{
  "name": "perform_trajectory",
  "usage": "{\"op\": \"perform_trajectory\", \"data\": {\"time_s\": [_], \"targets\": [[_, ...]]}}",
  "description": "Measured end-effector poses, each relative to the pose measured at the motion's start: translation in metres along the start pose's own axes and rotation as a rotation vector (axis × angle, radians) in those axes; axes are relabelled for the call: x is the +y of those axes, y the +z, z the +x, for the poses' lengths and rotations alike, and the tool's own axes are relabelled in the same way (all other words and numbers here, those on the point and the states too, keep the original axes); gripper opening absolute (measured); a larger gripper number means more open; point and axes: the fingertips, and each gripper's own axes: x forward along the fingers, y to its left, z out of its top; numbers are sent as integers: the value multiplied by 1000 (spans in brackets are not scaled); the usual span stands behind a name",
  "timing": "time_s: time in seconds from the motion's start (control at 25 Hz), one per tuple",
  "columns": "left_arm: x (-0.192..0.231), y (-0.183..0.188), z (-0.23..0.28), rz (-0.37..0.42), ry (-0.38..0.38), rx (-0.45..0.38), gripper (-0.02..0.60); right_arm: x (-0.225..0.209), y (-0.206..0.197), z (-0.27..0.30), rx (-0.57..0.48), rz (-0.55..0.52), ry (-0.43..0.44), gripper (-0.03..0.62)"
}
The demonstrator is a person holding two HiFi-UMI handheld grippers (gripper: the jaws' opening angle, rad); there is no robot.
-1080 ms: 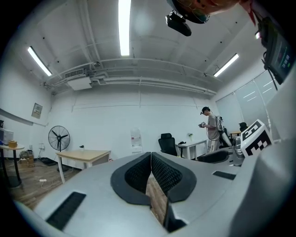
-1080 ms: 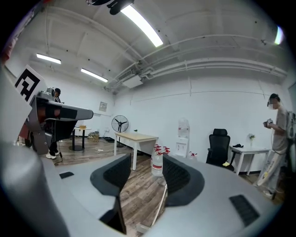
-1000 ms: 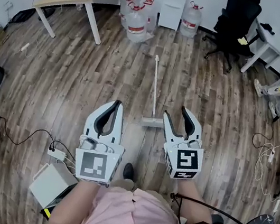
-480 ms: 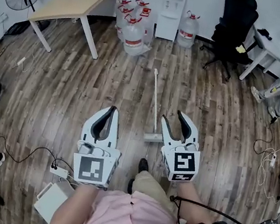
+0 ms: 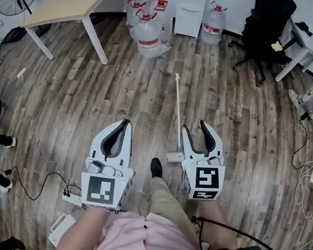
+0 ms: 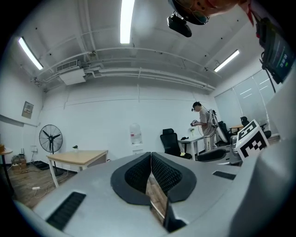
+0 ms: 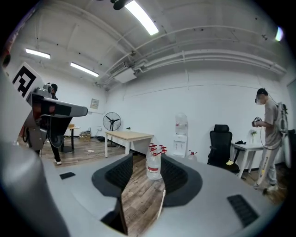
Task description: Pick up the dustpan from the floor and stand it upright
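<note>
Left gripper (image 5: 123, 125) is hovering low with jaws pressed together on nothing; right gripper (image 5: 195, 128) is hanging beside it, jaws wide apart, gripping nothing. Dustpan (image 5: 176, 116) is lying flat on the floor (image 5: 89, 97), head just beside the right gripper, handle pointing toward the water bottles (image 5: 150, 30).

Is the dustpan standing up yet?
No, the dustpan lies flat on the wooden floor, its long handle stretched out along the boards.
</note>
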Motion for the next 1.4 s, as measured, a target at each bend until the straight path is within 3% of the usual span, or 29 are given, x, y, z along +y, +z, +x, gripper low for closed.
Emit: {"op": "perform_trajectory", "data": {"time_s": [0.44, 0.68, 1.04, 1.4], "targets": [[56, 1, 148, 34, -53, 40, 14, -65, 22, 148, 15, 33, -43, 181], [95, 23, 193, 38, -18, -30, 14, -87, 50, 208, 0, -23, -48, 178], [168, -5, 236, -9, 12, 0, 14, -86, 56, 286, 46, -58, -62, 176], [262, -43, 337, -67, -60, 8, 14, -92, 61, 402, 79, -60, -149, 175]]}}
